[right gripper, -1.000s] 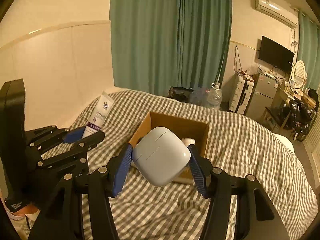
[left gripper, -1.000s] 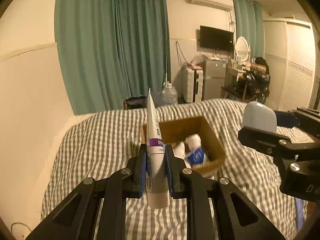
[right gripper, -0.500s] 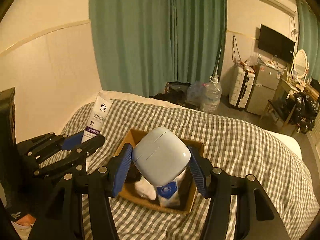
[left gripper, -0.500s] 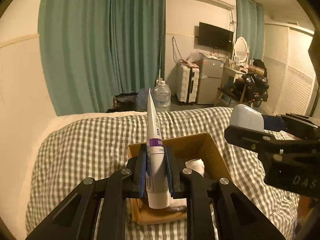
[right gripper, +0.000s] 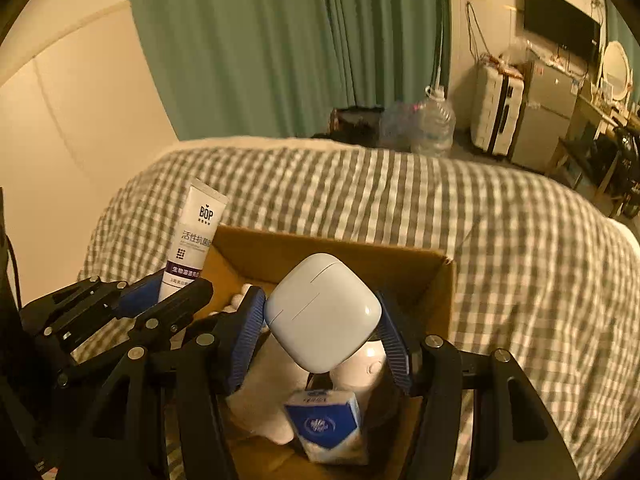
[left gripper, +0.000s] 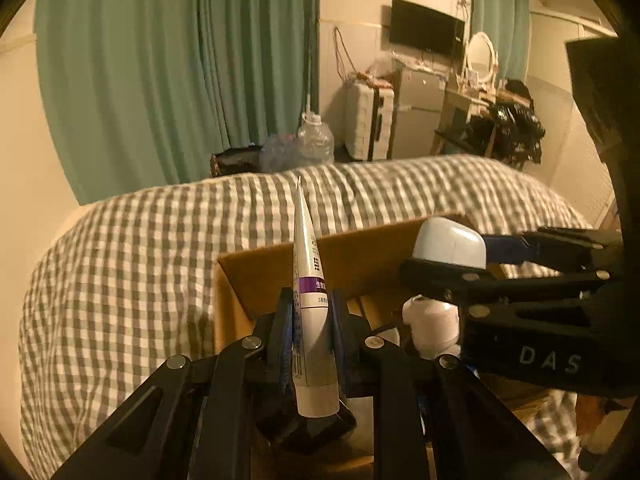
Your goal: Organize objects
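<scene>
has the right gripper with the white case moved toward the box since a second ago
Yes. The right gripper, shut on the white case, has come forward and down; it is now over the cardboard box.

A grey-checked bed (right gripper: 500,240) carries an open cardboard box (right gripper: 400,258), seemingly resting flat.

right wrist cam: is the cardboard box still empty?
No. The cardboard box already holds a blue tissue pack and white items.

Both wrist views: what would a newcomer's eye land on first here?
Probably the two loads held over the open cardboard box on the checked bed: the left gripper clamps an upright tube, and the right gripper pinches a white case. Next, a blue tissue pack already in the box.
</scene>
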Action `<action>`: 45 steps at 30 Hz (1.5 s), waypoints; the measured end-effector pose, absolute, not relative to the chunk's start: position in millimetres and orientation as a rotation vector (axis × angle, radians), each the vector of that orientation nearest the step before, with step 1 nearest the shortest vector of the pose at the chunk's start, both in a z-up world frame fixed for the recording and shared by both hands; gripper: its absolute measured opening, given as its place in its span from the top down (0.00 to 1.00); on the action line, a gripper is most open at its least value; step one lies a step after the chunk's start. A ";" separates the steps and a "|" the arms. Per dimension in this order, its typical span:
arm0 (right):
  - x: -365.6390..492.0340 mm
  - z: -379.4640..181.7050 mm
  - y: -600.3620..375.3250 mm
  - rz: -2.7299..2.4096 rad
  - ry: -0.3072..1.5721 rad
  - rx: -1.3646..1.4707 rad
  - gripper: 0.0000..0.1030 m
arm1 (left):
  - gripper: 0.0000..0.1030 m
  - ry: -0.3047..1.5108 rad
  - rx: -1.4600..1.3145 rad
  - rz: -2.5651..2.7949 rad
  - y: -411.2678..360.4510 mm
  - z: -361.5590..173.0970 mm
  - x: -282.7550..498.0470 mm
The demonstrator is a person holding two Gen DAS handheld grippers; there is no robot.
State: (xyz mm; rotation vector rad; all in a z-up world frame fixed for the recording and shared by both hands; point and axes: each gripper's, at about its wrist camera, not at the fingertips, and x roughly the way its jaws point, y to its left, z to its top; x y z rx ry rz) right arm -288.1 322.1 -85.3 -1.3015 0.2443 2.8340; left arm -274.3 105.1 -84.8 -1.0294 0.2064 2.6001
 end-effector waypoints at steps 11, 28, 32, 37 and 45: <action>-293.6 -116.6 327.5 2.812 0.297 -1.355 0.45 | 0.80 0.207 -1.102 2.525 107.5 -107.4 -283.2; -239.5 -17.5 334.3 2.789 0.294 -1.062 0.07 | 0.12 0.136 -0.951 2.652 78.4 -20.1 -241.8; -216.6 20.2 326.9 2.801 0.229 -0.948 0.04 | 0.07 0.144 -0.875 2.692 75.5 16.0 -234.2; -188.2 64.9 322.2 2.806 0.228 -0.836 0.03 | 0.04 0.151 -0.770 2.733 65.1 56.3 -210.6; -135.6 109.2 314.5 2.810 0.191 -0.707 0.02 | 0.01 0.154 -0.650 2.770 53.4 97.1 -166.5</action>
